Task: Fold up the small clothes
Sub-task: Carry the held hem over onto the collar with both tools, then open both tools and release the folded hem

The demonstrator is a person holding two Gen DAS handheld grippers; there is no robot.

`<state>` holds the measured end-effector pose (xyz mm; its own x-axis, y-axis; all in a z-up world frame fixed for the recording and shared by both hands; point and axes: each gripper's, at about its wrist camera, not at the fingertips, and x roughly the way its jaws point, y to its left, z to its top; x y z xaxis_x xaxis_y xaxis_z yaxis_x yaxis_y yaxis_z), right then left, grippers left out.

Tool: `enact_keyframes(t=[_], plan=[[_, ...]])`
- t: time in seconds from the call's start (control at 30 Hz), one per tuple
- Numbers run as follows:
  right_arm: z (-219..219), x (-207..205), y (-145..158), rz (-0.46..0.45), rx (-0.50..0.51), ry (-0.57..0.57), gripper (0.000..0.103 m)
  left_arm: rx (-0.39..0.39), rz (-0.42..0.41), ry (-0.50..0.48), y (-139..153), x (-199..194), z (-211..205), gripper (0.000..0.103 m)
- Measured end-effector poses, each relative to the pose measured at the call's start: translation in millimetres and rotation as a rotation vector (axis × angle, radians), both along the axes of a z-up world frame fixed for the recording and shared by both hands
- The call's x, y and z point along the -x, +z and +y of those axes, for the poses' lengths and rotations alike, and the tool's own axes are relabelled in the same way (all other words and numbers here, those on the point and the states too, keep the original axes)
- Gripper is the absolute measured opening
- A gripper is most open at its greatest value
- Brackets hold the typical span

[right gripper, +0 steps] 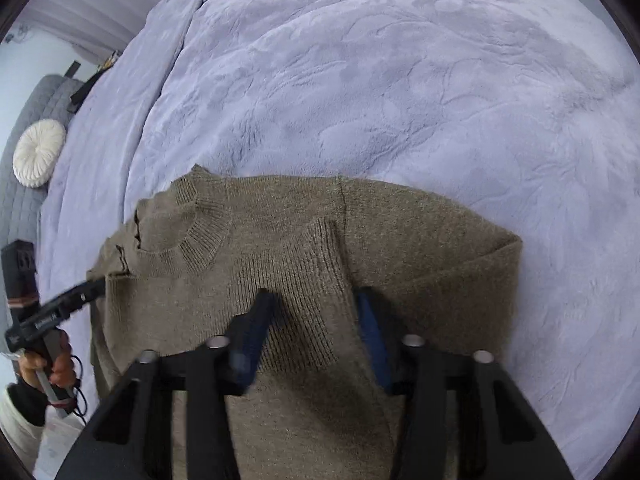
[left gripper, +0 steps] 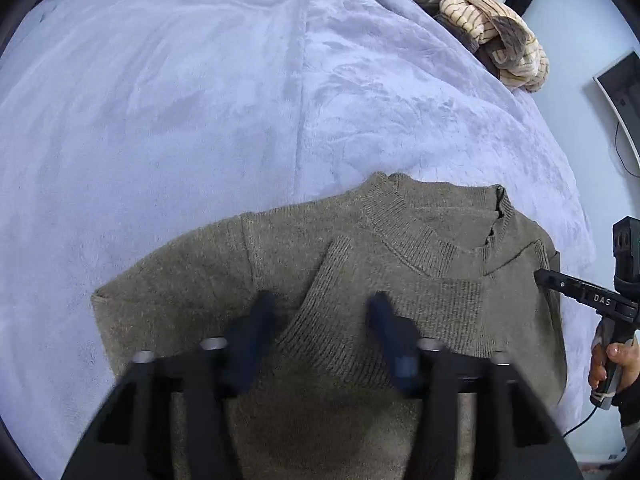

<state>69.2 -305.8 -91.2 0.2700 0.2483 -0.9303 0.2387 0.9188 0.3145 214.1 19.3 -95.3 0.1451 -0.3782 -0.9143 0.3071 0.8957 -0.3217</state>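
A brown-grey knit sweater (left gripper: 280,256) (right gripper: 400,240) lies flat on a lavender blanket (left gripper: 160,120) (right gripper: 400,80), collar (left gripper: 432,248) (right gripper: 200,240) towards the far side and both ribbed sleeves folded across its front. My left gripper (left gripper: 323,298) hovers close over the chest. Its blue-padded fingers (left gripper: 260,320) are blurred and apart, with a ribbed cuff (left gripper: 340,300) lying under the gap. My right gripper (right gripper: 314,294) is also open over the other folded sleeve (right gripper: 304,280). In the left wrist view the right gripper (left gripper: 560,284) reaches the sweater's edge from the side. The right wrist view shows the left gripper (right gripper: 80,296) likewise.
A heap of striped and brown clothes (left gripper: 492,36) sits at the blanket's far right corner. A white round cushion (right gripper: 40,152) rests on a grey quilted surface (right gripper: 24,208). A person's hand (left gripper: 608,364) (right gripper: 52,364) grips each handle, a cable trailing below.
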Motion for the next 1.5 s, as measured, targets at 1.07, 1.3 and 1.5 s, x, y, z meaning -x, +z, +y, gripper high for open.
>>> enact_keyframes(t=[1.07, 1.3, 1.5], plan=[[-36, 12, 27, -0.049, 0.22, -0.22, 0.029, -0.223, -0.197, 0.293, 34, 17, 70, 0.079], [0, 62, 38, -0.073, 0.063, -0.153, 0.033, -0.186, -0.134, 0.271, 41, 69, 70, 0.079], [58, 112, 32, -0.06, -0.165, -0.04, 0.056, -0.128, 0.001, 0.296, 24, 116, 93, 0.079]])
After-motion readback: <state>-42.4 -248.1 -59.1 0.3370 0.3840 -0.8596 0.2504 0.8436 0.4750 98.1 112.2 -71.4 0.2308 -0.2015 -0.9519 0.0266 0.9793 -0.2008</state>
